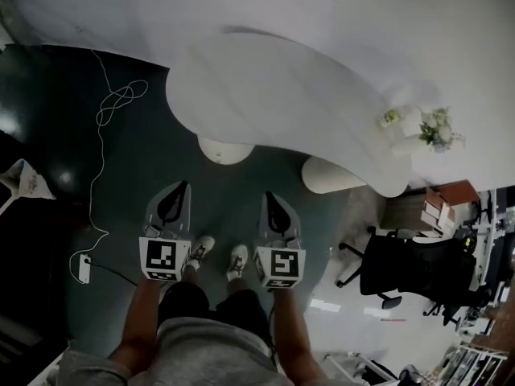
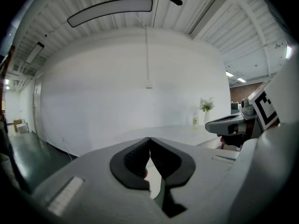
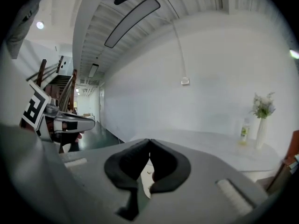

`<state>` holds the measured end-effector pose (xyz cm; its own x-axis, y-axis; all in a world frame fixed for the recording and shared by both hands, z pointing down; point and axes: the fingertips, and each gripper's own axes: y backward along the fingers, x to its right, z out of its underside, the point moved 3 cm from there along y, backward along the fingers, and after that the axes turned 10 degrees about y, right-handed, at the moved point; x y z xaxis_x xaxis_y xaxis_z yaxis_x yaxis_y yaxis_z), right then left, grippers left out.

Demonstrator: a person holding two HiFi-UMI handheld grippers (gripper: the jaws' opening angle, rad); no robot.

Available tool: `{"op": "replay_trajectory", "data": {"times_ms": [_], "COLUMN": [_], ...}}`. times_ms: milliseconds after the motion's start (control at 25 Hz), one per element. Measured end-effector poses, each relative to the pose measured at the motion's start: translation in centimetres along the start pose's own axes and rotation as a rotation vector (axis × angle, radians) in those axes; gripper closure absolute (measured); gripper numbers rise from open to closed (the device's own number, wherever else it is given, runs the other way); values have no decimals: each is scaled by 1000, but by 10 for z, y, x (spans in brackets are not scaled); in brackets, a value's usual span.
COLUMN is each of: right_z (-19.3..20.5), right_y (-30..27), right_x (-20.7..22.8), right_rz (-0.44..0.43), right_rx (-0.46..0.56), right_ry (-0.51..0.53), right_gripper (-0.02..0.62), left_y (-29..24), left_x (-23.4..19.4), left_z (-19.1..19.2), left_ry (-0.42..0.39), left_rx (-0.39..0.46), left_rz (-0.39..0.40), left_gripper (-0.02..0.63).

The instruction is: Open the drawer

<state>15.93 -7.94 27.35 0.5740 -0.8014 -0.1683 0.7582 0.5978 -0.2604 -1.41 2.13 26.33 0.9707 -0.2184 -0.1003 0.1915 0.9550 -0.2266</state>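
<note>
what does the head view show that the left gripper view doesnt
Only the head view: the person's shoes, a white cable on the dark floor and a black office chair. Only the left gripper view: the ceiling light strip, and that the left gripper has its jaws together with nothing between them. Both: the white table, the vase of flowers on it, and the right gripper.
</note>
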Motion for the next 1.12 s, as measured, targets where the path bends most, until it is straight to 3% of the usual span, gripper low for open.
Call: {"op": "replay_trajectory", "data": {"times_ms": [240,440,760,1120], "right_z": [43,80,159,254], "right_y": [-56,-110,-186,-244], "right_x": [-29,-53,-83,-100], "right_rz": [-106,-170,-217,-230], "right_rx": [-53,-64,-109,-149], "right_ry": [-14,10,12,2], "right_gripper": [592,592,592,592], "left_y": [-13,-31,-73,-115], "left_x": [-40,-76,-121,-138], "left_z": [42,87,166,262], "left_ry": [40,62,73,93], "left_rx": [-21,-32,-66,-121], "left_rz": [-103,-144,-167,-157], "left_gripper": [595,595,595,595]}}
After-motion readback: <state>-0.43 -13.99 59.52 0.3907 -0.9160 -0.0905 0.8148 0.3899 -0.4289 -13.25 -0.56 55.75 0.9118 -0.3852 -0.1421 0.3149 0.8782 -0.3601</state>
